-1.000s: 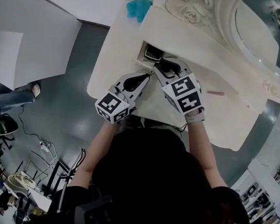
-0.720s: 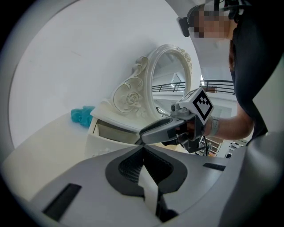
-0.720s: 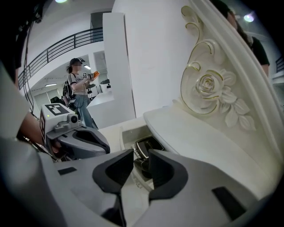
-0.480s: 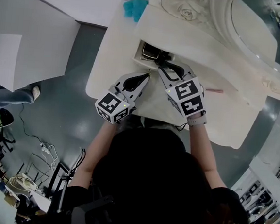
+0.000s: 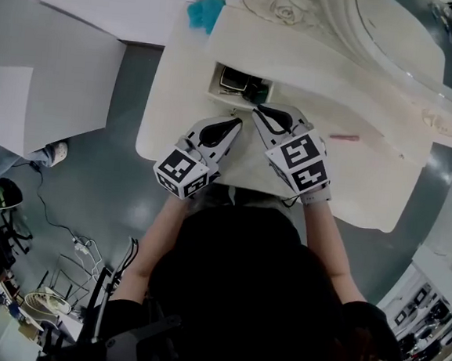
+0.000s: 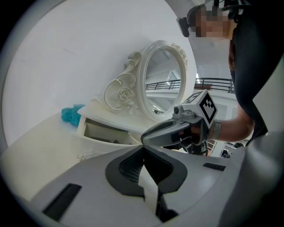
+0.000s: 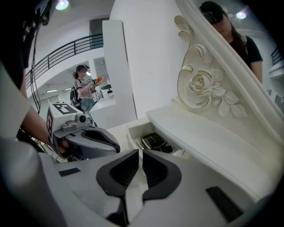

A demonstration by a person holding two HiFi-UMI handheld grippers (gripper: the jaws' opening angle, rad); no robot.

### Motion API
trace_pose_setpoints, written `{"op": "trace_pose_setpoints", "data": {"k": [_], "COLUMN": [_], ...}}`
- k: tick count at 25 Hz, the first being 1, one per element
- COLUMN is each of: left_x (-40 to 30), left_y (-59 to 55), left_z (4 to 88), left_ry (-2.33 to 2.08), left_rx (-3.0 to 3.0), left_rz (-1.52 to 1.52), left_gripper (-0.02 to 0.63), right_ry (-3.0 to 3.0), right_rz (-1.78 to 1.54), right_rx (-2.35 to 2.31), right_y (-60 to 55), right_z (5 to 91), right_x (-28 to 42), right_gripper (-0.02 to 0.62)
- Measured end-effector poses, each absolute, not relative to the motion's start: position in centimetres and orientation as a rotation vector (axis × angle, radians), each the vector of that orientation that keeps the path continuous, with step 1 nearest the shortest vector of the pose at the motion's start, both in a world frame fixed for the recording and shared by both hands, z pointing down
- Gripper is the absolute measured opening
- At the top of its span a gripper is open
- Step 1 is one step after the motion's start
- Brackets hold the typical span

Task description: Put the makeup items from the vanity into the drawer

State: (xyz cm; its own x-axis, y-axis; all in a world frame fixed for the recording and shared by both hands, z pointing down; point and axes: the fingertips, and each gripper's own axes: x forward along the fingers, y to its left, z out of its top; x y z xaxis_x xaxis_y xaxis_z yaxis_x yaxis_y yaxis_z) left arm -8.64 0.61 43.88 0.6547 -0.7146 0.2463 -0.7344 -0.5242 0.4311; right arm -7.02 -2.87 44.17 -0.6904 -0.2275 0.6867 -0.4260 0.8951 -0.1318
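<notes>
The vanity's small drawer [image 5: 214, 96] stands open under the shelf, with a dark compact [image 5: 233, 80] and other dark items inside; the compact [image 7: 153, 141] also shows in the right gripper view. My right gripper [image 5: 257, 110] hovers just in front of the drawer mouth. Its jaws [image 7: 140, 152] are closing and nearly touch, with nothing between them. My left gripper [image 5: 237, 123] sits beside it over the tabletop, shut and empty [image 6: 144, 148]. A thin pink makeup stick [image 5: 344, 136] lies on the vanity top to the right.
A teal object [image 5: 203, 12] lies at the table's back left corner. The ornate mirror [image 5: 396, 33] rises behind the shelf. Grey floor with cables lies to the left. A person [image 7: 84, 91] stands in the far background.
The right gripper has drawn back a little from the drawer mouth and its jaws have narrowed. The left gripper has kept its place.
</notes>
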Motion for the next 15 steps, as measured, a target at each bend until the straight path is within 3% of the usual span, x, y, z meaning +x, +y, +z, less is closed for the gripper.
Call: {"op": "trace_pose_setpoints", "data": {"k": [15], "left_x": [-1.0], "left_y": [0.2], "left_z": [43.4], "left_ry": [-0.866], "left_rx": [2.502], "left_rz": [0.151], "left_gripper": [0.012], "right_ry": [-2.297], "right_rz": [0.505], "right_rx": [0.611], "right_y": [-1.1], "right_z": [45.1], "right_x": [0.0], "right_gripper": [0.031]}}
